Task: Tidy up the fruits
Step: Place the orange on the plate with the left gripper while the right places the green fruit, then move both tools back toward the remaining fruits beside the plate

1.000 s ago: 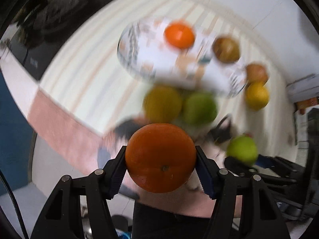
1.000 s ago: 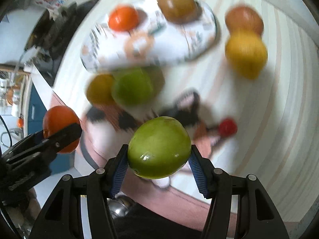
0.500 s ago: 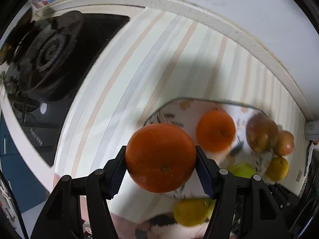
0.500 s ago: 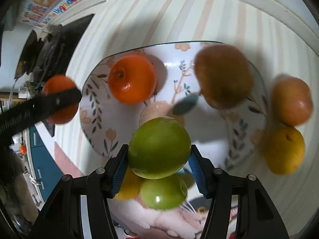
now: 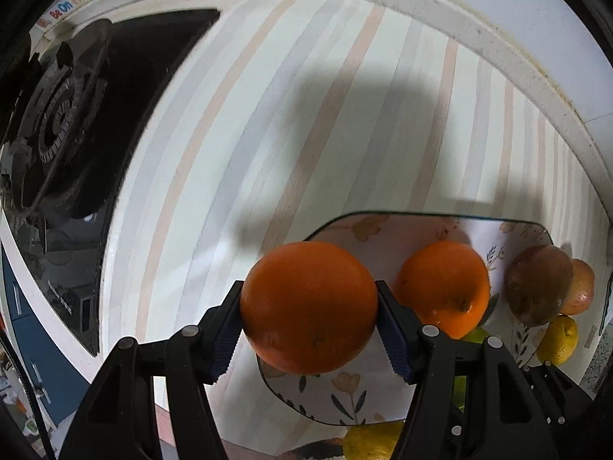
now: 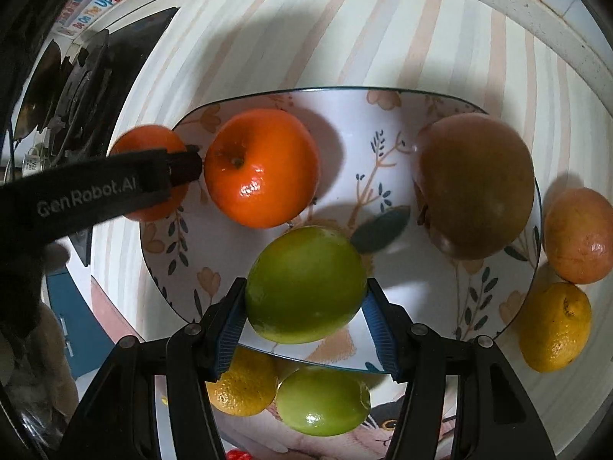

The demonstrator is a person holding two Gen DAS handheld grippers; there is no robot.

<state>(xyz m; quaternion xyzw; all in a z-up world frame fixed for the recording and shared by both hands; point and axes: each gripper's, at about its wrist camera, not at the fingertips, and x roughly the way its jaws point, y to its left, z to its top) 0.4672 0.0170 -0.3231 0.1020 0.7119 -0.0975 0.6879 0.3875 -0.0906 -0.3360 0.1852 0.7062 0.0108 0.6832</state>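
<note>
My left gripper is shut on an orange and holds it over the left edge of the floral plate. In the right wrist view that orange and left gripper sit at the plate's left rim. My right gripper is shut on a green apple above the plate's near side. On the plate lie a second orange and a brown fruit.
An orange-pink fruit and a lemon lie right of the plate. A yellow fruit and a green apple lie in front of it. A gas stove is at left; a wall ledge runs behind.
Both grippers have moved forward and down toward the plate with their fruit. The plate now fills the right wrist view, and the left gripper's orange has reached its left rim.
</note>
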